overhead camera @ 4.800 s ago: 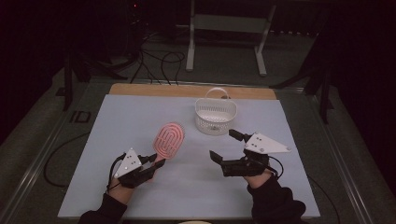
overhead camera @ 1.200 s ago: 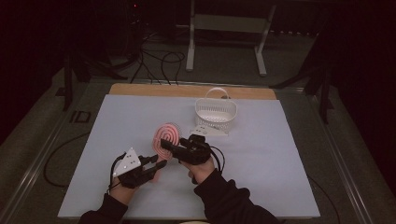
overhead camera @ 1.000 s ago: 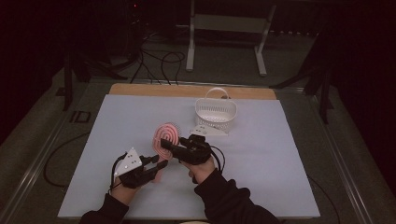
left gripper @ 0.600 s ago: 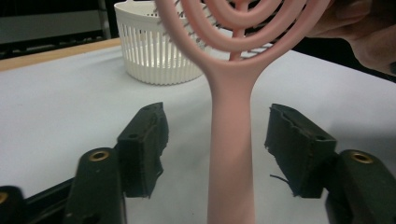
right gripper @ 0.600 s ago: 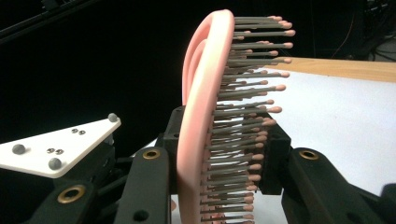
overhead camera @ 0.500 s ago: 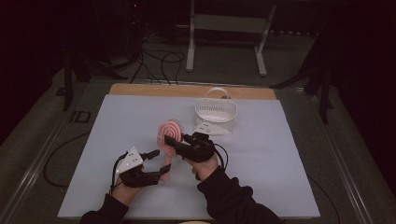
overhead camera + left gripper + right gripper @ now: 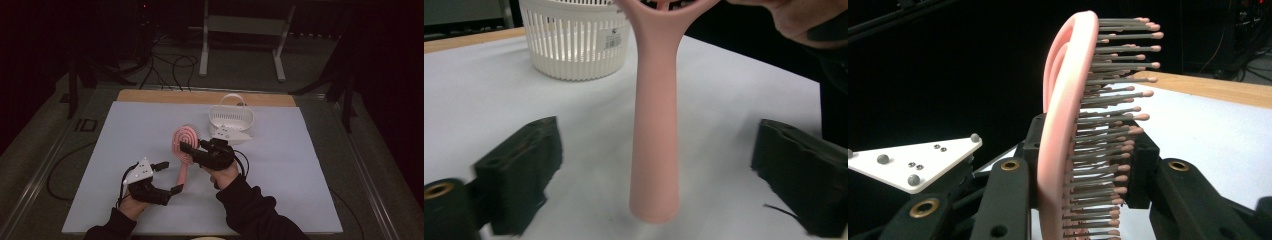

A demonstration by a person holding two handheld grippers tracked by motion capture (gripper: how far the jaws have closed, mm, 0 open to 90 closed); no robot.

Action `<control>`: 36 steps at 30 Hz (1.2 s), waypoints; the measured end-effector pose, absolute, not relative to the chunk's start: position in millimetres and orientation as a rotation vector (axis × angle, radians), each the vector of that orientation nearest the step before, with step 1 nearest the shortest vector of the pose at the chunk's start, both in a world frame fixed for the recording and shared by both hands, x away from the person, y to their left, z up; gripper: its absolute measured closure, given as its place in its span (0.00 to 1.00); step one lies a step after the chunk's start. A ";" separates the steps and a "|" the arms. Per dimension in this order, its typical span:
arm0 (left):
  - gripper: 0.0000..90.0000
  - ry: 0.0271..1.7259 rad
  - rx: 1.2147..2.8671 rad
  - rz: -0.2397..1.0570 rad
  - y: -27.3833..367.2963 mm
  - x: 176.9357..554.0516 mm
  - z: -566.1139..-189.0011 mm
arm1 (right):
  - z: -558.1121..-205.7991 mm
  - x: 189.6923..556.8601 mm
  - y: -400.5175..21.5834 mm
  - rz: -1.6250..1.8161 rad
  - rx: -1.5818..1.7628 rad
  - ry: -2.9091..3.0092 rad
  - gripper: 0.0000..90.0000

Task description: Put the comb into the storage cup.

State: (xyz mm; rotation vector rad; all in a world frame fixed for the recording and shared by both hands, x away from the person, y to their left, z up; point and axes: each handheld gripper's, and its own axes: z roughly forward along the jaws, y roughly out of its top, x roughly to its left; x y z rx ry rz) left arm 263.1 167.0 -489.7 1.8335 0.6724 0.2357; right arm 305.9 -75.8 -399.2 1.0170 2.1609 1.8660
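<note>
A pink hairbrush (image 7: 185, 141) stands tilted over the white table, its head up and its handle (image 7: 655, 140) pointing down toward me. My right gripper (image 7: 188, 149) is shut on the brush head, and in the right gripper view the pads clamp the pink rim and grey bristles (image 7: 1108, 150). My left gripper (image 7: 171, 176) sits at the handle's lower end. Its jaws have just been opening and now stand wide on either side of the handle (image 7: 183, 172) without touching it.
A white slatted basket (image 7: 231, 117) with a handle stands just behind the brush, also seen as the basket (image 7: 574, 40) in the left gripper view. The white table cover (image 7: 300, 170) ends at a wooden strip (image 7: 165, 96) at the far side. Cables lie on the floor beyond.
The left gripper's jaws have spread apart and let go of the brush handle. The right gripper, shut on the brush head, has shifted slightly toward the basket.
</note>
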 end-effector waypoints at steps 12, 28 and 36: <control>0.00 0.673 1.877 0.178 166.1 264.2 -493.2 | -388.7 308.2 -84.5 1.846 0.941 2.189 0.71; 0.00 0.679 1.894 0.207 183.7 261.3 -492.3 | -371.8 314.0 -107.8 1.831 0.888 2.169 0.71; 0.00 0.662 1.911 0.219 195.6 258.7 -493.9 | -365.1 316.9 -120.4 1.835 0.888 2.154 0.71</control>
